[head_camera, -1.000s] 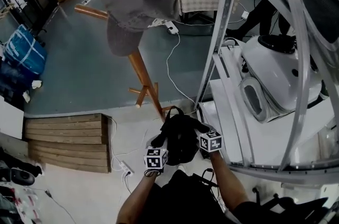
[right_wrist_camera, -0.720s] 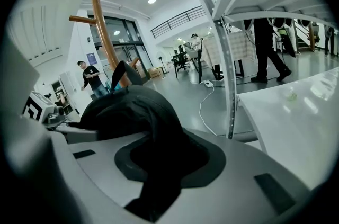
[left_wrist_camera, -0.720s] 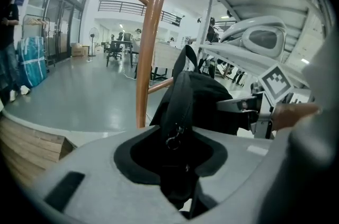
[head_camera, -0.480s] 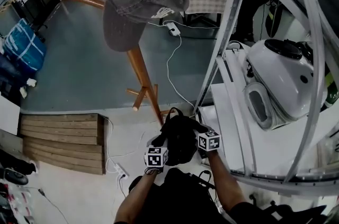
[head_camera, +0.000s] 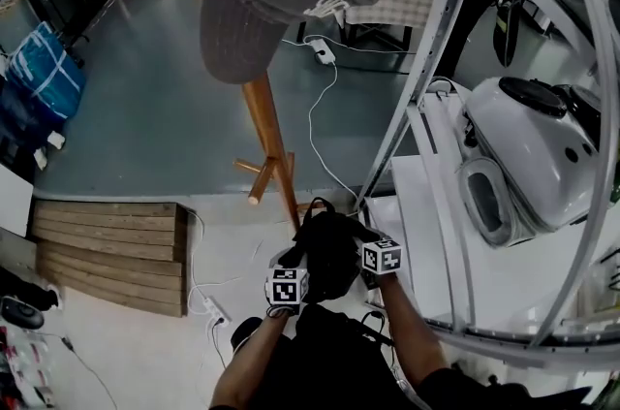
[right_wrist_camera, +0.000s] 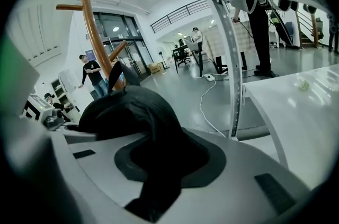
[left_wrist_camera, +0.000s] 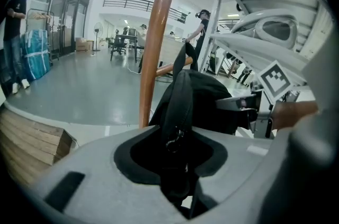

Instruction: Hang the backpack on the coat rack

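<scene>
Saw a black backpack (head_camera: 327, 248), soft and bunched, held up in the air and pinched at its left and right sides. Drooped in loose folds, with a top loop standing up (a small metal ring showed on one strap). Not yet hung. Found the wooden coat rack (head_camera: 269, 132) just beyond it: orange-brown, with a round upright pole, pegs angling upward off the stem and short splayed feet at the base. Looked close to the pole; touching or apart, unclear.
</scene>
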{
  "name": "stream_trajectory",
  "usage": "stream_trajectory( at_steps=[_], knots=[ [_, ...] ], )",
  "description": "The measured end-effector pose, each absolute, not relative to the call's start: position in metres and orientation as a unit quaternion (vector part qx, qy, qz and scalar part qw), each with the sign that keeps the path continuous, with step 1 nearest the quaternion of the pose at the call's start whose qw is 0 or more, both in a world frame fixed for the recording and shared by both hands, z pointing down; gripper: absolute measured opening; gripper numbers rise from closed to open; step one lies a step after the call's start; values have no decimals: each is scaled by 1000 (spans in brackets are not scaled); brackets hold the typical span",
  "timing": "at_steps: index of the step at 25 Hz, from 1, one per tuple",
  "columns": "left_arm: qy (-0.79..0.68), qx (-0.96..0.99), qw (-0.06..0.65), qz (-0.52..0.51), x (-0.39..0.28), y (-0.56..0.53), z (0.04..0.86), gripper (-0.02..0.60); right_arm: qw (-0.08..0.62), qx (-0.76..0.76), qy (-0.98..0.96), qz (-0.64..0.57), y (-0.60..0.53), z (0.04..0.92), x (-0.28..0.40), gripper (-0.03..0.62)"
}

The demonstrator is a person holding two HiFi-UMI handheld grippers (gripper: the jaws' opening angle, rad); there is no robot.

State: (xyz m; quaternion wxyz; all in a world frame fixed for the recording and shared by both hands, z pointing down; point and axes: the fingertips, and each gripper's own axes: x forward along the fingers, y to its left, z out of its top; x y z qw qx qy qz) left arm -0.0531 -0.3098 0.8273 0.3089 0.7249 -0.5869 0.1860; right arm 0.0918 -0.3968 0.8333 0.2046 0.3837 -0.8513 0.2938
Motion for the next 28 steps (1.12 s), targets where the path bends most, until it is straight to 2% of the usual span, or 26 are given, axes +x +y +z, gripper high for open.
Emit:
stream_trajectory(
  at_steps=[28],
  knots=[
    [-597,698,338,203,-83,-316,878,118,252,352,-850,300,-419,882,52,91]
  ],
)
